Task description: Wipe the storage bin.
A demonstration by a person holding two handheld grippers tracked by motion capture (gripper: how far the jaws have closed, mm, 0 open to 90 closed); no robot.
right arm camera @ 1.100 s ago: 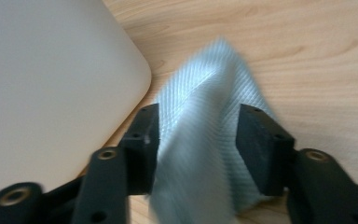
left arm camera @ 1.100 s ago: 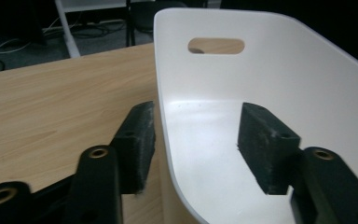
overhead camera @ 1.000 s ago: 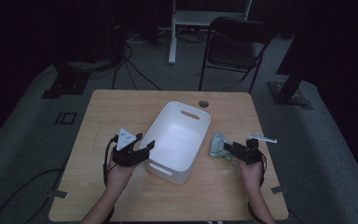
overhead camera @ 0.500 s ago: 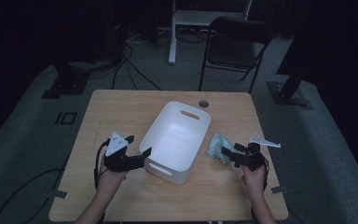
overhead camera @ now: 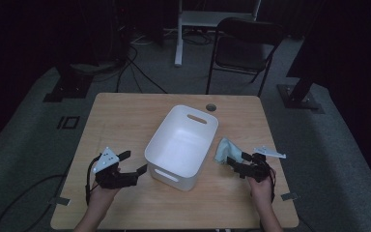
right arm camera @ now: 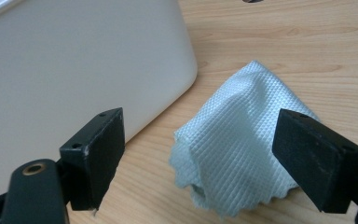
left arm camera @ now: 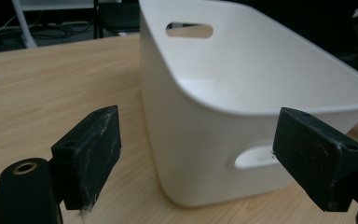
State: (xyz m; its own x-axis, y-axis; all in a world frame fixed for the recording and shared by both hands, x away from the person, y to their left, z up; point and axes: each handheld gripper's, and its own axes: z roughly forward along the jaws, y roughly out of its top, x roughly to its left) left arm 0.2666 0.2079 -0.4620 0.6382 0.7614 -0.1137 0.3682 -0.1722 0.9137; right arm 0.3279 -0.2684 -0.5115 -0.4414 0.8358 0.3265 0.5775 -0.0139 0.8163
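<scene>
**High view: both claws apart beside the bin**

High view shows a wooden worktop (overhead camera: 125, 121) with a white bin (overhead camera: 183, 145) near its middle, standing at an angle, handle slots in its end walls. A pale blue cloth (overhead camera: 223, 151) lies crumpled on the worktop just right of the bin.

The left claw (overhead camera: 134, 163) sits at the bin's near left corner, pointing toward it. Its jaws have just been opening and stand wide apart with nothing pressed between them. In the left gripper view the bin's corner and a handle slot fill the space ahead of the jaws, and the pads touch neither wall.

The right claw (overhead camera: 236, 159) points at the cloth from the near right. Its jaws have also just been opening and stand wide. In the right gripper view the cloth (right arm camera: 242, 149) lies bunched on the wood between and ahead of the two pads, free of both, with the bin's wall (right arm camera: 74, 60) close on its left.

A folding chair (overhead camera: 246, 48) stands beyond the worktop.
</scene>
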